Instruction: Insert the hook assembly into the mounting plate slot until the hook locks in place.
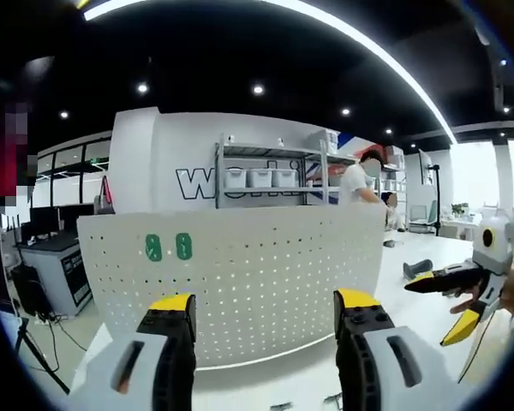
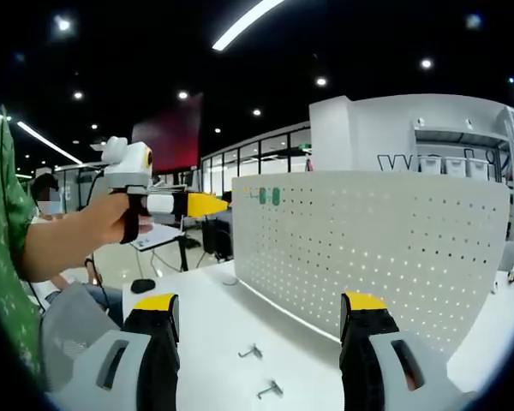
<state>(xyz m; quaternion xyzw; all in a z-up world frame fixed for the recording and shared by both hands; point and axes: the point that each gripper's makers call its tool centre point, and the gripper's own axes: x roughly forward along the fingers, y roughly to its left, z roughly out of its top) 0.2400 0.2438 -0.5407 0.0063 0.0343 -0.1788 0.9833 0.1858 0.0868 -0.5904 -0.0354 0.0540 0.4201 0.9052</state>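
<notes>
A white pegboard mounting plate (image 1: 257,282) stands upright on the white table (image 1: 428,308), with two small green pieces (image 1: 168,247) fixed near its upper left. My left gripper (image 1: 264,310) hangs open in front of the plate, nothing between its yellow-tipped jaws. The right gripper (image 1: 430,313) comes in from the right, held by a hand, its jaws apart. In the right gripper view the plate (image 2: 368,231) rises ahead, and two small metal hooks (image 2: 251,351) (image 2: 270,390) lie on the table before it. My right gripper (image 2: 259,310) is open and empty. The left gripper (image 2: 184,204) is held up at the left.
Behind the plate stand a shelf with white bins (image 1: 261,177), a person in a white shirt (image 1: 355,181) and a desk with monitors (image 1: 51,248). A dark object (image 1: 417,268) lies on the table at the right. A green sleeve (image 2: 2,231) borders the right gripper view.
</notes>
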